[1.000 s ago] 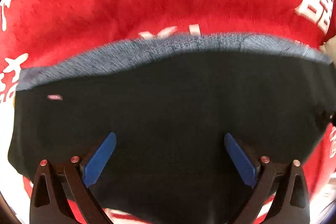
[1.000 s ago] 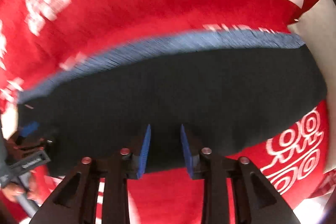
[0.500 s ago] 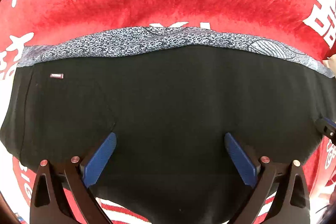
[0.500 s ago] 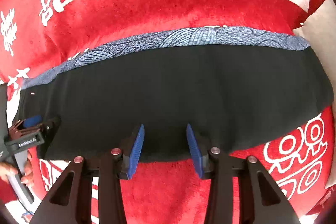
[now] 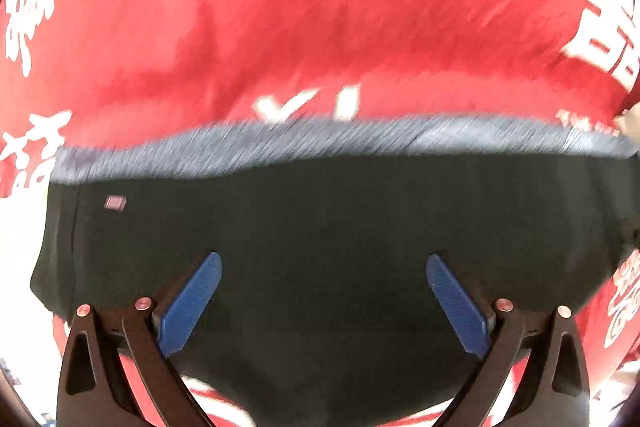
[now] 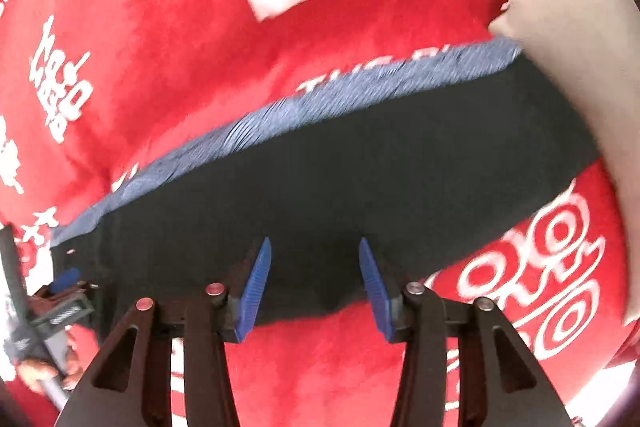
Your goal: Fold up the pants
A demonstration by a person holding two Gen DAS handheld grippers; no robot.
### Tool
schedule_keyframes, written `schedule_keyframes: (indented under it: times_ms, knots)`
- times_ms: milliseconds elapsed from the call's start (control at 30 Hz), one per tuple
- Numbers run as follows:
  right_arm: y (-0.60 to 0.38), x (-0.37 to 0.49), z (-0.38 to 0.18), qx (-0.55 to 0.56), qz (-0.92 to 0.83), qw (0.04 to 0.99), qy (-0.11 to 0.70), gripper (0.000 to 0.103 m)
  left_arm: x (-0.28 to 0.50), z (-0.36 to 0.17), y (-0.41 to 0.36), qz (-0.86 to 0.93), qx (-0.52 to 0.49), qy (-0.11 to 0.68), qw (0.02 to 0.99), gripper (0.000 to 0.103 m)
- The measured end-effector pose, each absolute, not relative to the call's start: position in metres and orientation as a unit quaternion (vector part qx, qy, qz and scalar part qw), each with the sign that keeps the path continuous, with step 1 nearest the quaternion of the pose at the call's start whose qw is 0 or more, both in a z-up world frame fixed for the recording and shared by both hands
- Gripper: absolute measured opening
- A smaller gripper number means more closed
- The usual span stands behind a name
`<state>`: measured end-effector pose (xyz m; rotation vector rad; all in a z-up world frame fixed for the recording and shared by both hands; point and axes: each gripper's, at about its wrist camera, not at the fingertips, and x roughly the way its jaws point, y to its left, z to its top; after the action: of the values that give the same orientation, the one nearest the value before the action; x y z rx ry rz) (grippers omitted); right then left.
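Note:
The black pants (image 5: 328, 227) lie folded flat on a red blanket, with a blue-grey patterned waistband (image 5: 320, 143) along their far edge and a small pink label (image 5: 115, 203) at the left. My left gripper (image 5: 323, 267) is open wide and empty above the pants' near part. In the right wrist view the pants (image 6: 360, 179) run diagonally, and my right gripper (image 6: 315, 255) is open and empty over their near edge. The left gripper (image 6: 64, 283) shows at the pants' left end there.
The red blanket (image 5: 304, 27) with white characters covers the surface all round the pants. A beige cushion (image 6: 576, 39) sits at the right, touching the pants' far right corner.
Both grippers have drawn back and tilted, so more red blanket shows beyond the waistband. The right gripper's jaws have opened wider. The pants have stayed flat.

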<state>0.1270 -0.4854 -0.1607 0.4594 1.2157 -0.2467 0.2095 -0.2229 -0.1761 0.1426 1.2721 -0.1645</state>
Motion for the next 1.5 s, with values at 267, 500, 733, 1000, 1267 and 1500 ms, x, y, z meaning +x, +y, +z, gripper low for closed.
schedule_keyframes:
  times_ms: [267, 500, 733, 1000, 1267, 1500]
  knots:
    - [-0.501, 0.197, -0.173, 0.203, -0.093, 0.799, 0.558, 0.05, 0.248, -0.204, -0.29, -0.055, 0.037, 0.617, 0.784, 0.103]
    - [-0.54, 0.213, -0.193, 0.177, -0.137, 0.795, 0.564, 0.05, 0.227, -0.21, -0.296, -0.051, 0.044, 0.599, 0.798, 0.103]
    - [-0.578, 0.192, -0.174, 0.184, -0.175, 0.781, 0.57, 0.056, 0.22, -0.206, -0.301, -0.047, 0.05, 0.594, 0.801, 0.103]
    - [-0.554, 0.118, -0.178, 0.153, -0.169, 0.793, 0.565, 0.075, 0.222, -0.212, -0.298, -0.051, 0.051, 0.589, 0.805, 0.103]
    - [-0.544, 0.111, -0.178, 0.122, -0.141, 0.79, 0.585, 0.087, 0.226, -0.213, -0.293, -0.053, 0.05, 0.591, 0.803, 0.103]
    - [-0.527, 0.12, -0.182, 0.088, -0.151, 0.784, 0.596, 0.102, 0.234, -0.214, -0.292, -0.054, 0.051, 0.598, 0.798, 0.103]
